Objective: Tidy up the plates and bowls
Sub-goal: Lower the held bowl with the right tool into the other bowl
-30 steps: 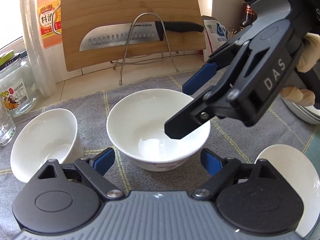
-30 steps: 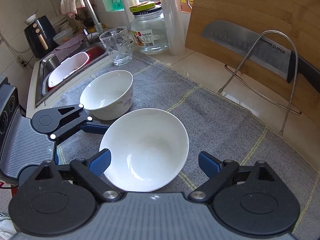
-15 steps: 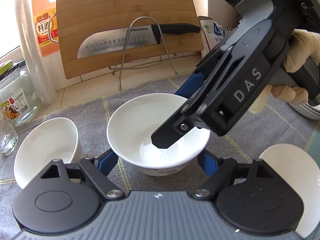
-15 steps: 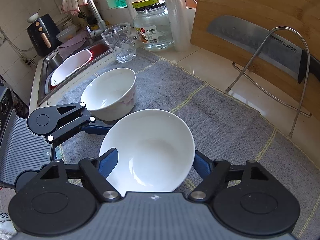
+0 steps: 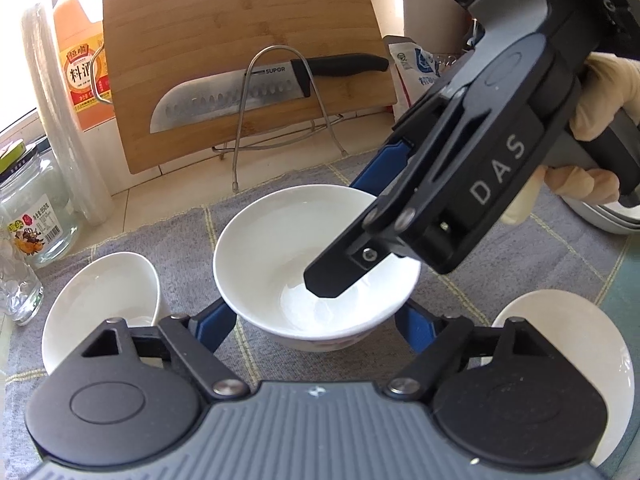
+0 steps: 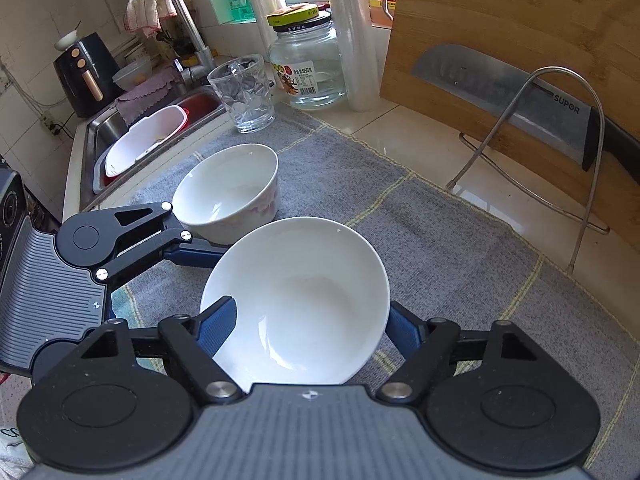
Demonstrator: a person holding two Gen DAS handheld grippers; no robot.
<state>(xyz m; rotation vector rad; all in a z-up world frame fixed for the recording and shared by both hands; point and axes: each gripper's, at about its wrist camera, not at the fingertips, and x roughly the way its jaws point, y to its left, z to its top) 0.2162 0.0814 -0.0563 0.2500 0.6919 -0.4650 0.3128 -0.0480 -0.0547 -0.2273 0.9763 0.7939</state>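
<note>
Bowl: the middle bowl sits on the grey mat on the counter, well in from its back edge, between a second bowl on one side and a third on the other.
Right tongs: wide open, one finger inside the near rim, the other outside; holding nothing.
Left tongs: wide open, straddling the bowl's opposite side, low by its base; no grip either.
Second bowl: just beside the left tongs' finger.
Risk: both tongs crowd one bowl; closing on the thin glazed rim could let it slip or tip, and a lift could knock the left tongs or the second bowl.
Behind: knife on its rack, a glass and a jar near the back edge.
</note>
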